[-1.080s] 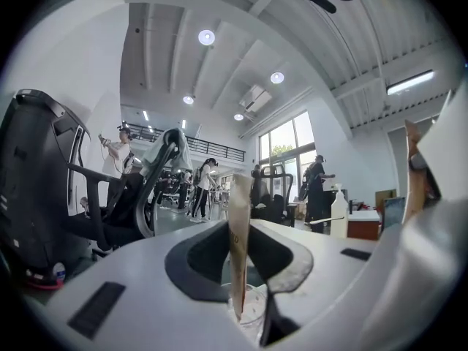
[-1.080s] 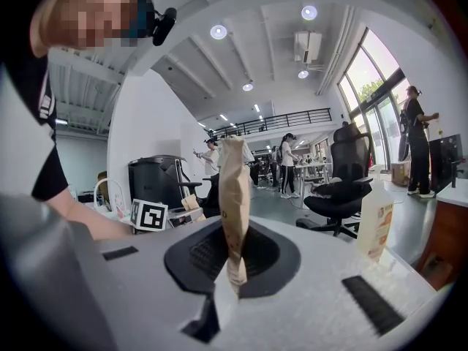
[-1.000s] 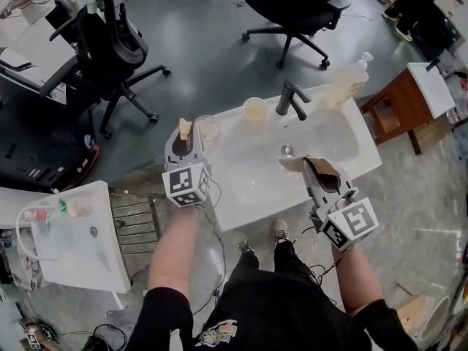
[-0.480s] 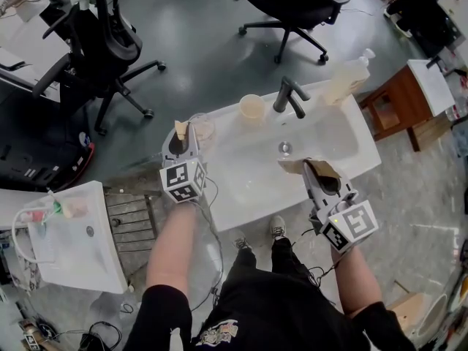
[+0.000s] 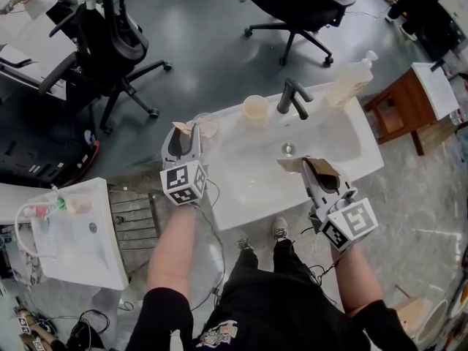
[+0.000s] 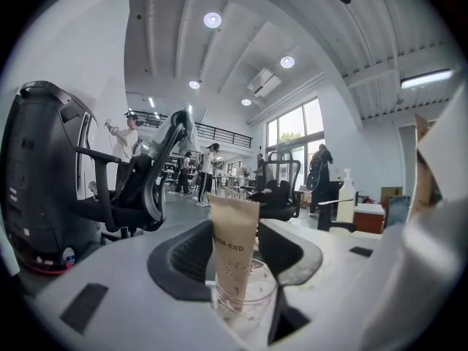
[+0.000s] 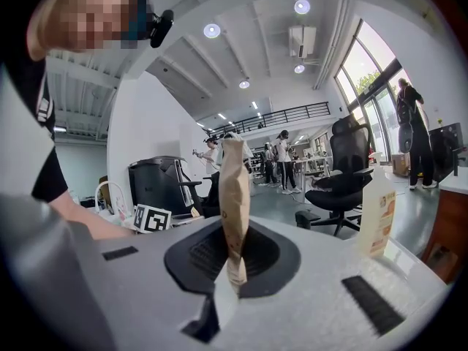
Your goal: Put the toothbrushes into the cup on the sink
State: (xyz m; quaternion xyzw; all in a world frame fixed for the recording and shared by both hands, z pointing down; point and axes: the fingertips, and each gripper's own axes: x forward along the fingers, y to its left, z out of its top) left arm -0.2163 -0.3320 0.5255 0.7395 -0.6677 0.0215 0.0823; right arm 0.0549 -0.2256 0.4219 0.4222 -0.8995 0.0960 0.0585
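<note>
A toothbrush in a brown paper packet (image 6: 232,251) stands upright in a clear cup (image 6: 245,302) on the white sink's (image 5: 248,189) left end. My left gripper (image 6: 241,269) straddles it. Its jaws are opening, with the dark pads (image 6: 183,262) clear of the packet on both sides. From the head view this gripper (image 5: 186,130) sits beside the clear cup (image 5: 208,129). My right gripper (image 5: 304,164) hovers over the sink's front edge, shut on a second brown paper toothbrush packet (image 7: 234,210), which sticks up between the jaws.
A beige cup (image 5: 256,109), a dark faucet (image 5: 292,98) and a soap bottle (image 5: 349,83) line the sink's back edge. Office chairs (image 5: 110,46) stand behind. A wooden cabinet (image 5: 398,114) is at the right and a second white basin (image 5: 77,240) at the left.
The left gripper's jaws have spread apart and let go of the packet, which now rests in the clear cup. The right gripper has stayed where it was, still holding its packet.
</note>
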